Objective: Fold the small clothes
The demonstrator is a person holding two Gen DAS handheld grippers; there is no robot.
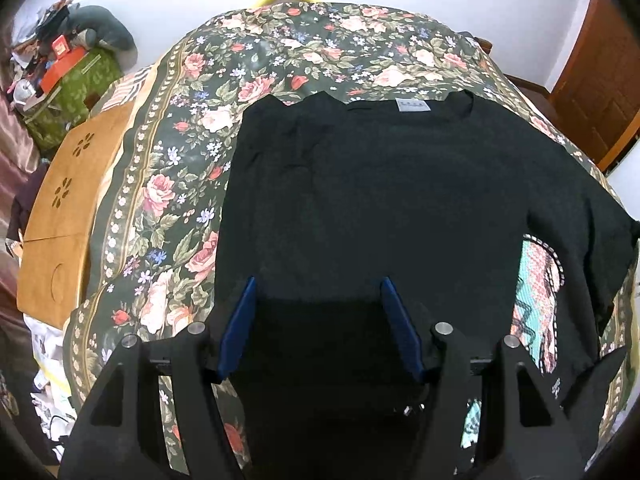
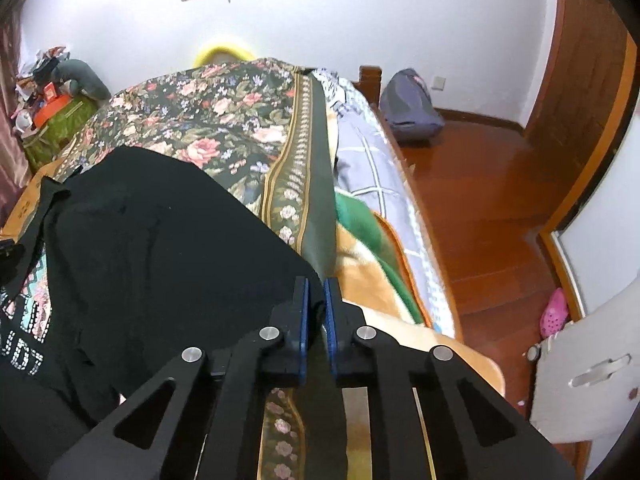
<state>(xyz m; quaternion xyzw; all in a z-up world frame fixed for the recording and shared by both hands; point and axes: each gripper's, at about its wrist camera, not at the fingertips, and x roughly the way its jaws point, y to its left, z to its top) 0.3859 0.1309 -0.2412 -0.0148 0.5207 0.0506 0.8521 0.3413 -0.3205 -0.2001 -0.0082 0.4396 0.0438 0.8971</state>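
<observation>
Left wrist view: the black shirt [image 1: 380, 200] lies spread on the floral bedspread [image 1: 168, 168], collar away, and the left gripper [image 1: 318, 300] hovers wide apart over its near hem.

Right wrist view: the right gripper [image 2: 316, 300] pinches the shirt's edge. Looks like a side fold starting; next it'd carry that edge across.

- Black shirt [image 1: 380, 184]: matt, soft cloth
- Floral bedspread [image 1: 280, 52]: woven cloth, dull
- Floor [image 2: 480, 184]: glossy wood
- Left claw [image 1: 318, 292]: matt black plastic, blue pads [image 1: 240, 320], bright metal pins
</observation>
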